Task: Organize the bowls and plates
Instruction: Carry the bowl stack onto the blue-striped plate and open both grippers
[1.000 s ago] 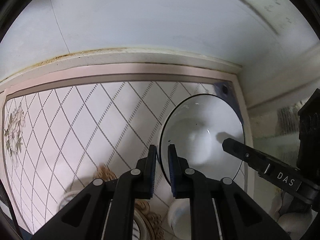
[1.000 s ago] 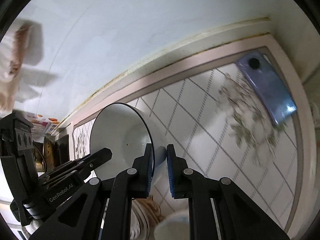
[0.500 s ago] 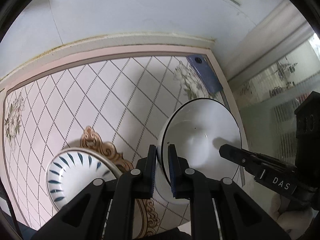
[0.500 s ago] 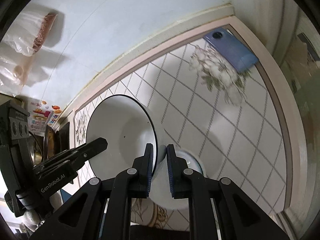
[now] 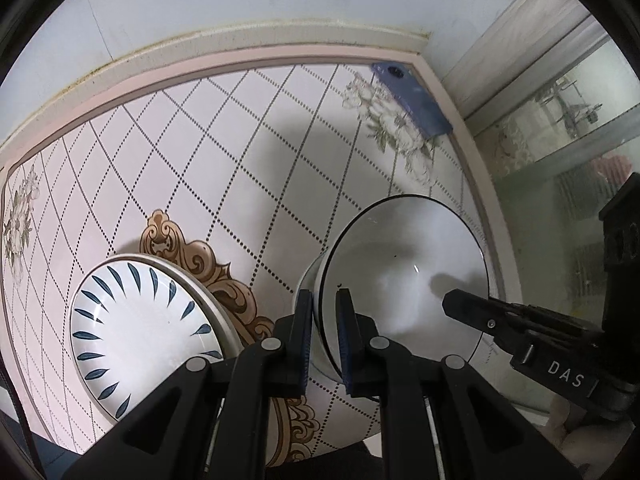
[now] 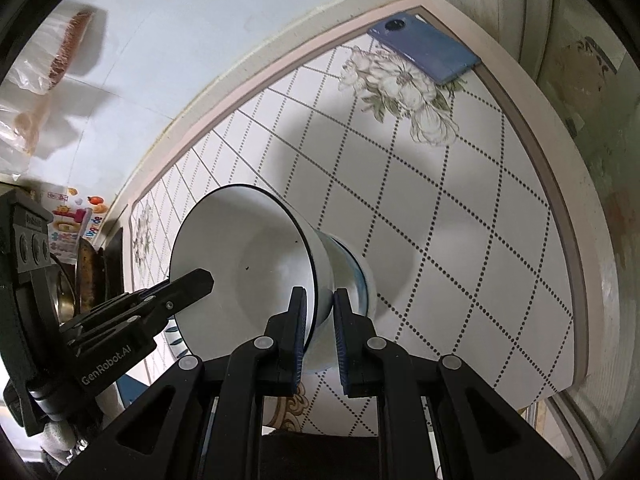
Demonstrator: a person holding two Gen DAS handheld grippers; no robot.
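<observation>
Both tools, left tool point(image 5: 324, 334) and right tool point(image 6: 320, 330), are pinching opposite rims of the white bowl point(image 5: 404, 276); lowering level, probably toward the plate point(image 5: 136, 332) at 9 o'clock.

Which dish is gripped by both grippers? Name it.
The plain white bowl with the thin dark rim, pinched by both grippers. The other dish, with blue leaf strokes, sits untouched on the table.

The right gripper point(image 6: 319, 316) pinches the black-edged rim of a white bowl point(image 6: 256, 264) — tilted, above another white dish. The left gripper point(image 6: 192, 284) reaches over its opposite rim. A blue phone point(image 6: 424, 54) lies on the patterned tabletop point(image 6: 460, 208).
</observation>
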